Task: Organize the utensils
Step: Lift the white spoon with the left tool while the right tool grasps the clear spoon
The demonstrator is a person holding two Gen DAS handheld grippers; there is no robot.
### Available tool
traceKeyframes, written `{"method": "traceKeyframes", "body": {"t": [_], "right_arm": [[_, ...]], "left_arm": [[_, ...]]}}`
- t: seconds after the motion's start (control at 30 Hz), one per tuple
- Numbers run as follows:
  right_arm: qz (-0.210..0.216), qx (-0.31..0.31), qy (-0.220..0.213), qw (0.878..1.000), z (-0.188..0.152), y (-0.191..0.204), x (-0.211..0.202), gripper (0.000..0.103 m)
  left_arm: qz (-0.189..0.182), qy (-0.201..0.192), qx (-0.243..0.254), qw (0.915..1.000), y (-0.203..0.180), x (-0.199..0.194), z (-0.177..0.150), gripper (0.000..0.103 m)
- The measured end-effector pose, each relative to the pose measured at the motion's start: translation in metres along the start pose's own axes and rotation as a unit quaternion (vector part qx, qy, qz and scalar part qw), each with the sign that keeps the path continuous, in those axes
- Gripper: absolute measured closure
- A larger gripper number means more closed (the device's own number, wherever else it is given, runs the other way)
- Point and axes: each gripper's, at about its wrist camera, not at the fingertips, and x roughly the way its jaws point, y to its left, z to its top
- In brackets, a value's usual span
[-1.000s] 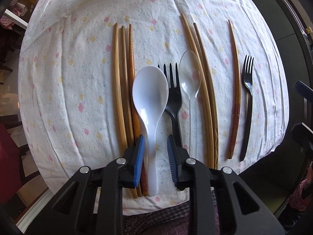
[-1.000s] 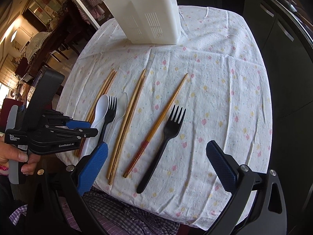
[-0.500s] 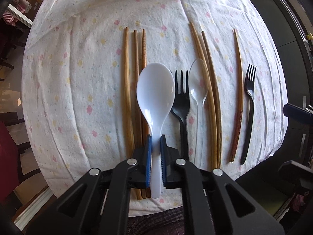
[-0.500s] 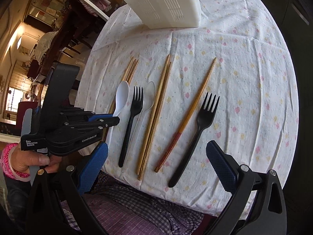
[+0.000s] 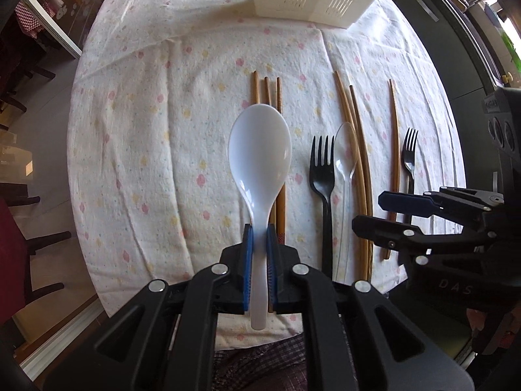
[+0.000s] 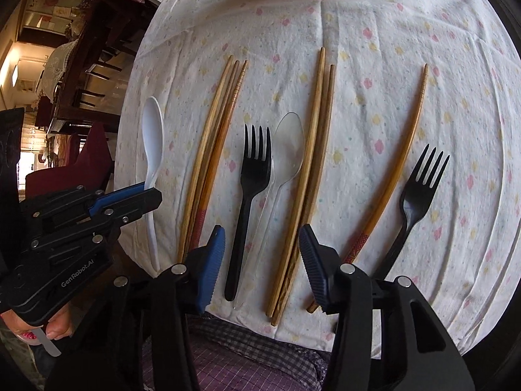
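Now left hand-held gripper (image 5: 259, 244) clamps white spoon (image 5: 259, 150).

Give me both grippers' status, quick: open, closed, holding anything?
Left gripper: closed on the white spoon, gripping its handle.
Right gripper: open, holding nothing, above the black fork and clear spoon.

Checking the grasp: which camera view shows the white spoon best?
The left wrist view: the white spoon sits centred, its handle clamped in the left gripper. The right wrist view shows it edge-on at far left, partly hidden behind that gripper.
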Motion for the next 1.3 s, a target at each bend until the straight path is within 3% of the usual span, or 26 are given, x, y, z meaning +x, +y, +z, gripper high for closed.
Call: {"method": "traceKeyframes", "body": {"t": [0.2,0.63,0.93,1.13,1.3], "right_arm": [[-0.015,0.012,-0.003,1.0,0.009,0.005,0.009,0.083],[-0.064,0.032,0.011,0.997,0.018,0.009,0.025,0.085],[-0.165,-0.028,-0.004,0.986,0.019,0.051,0.041,0.089],[-0.124,-0.018,-0.028,0.992,0.018,0.046,0.028,0.094],[-0.042,-0.011,-0.074,0.996,0.008,0.043,-0.004,0.094]], "left_arm": [[-0.005,-0.003,0.009,0.9999,0.008,-0.009,-0.009,0.095],[-0.003,-0.012,0.019,0.9997,0.008,-0.015,-0.009,0.095],[0.001,-0.018,0.021,0.9996,0.009,-0.021,-0.009,0.095],[-0.001,-0.027,0.021,0.9994,0.012,-0.027,-0.007,0.095],[-0.004,-0.057,0.028,0.998,0.01,-0.049,0.0,0.095]]}}
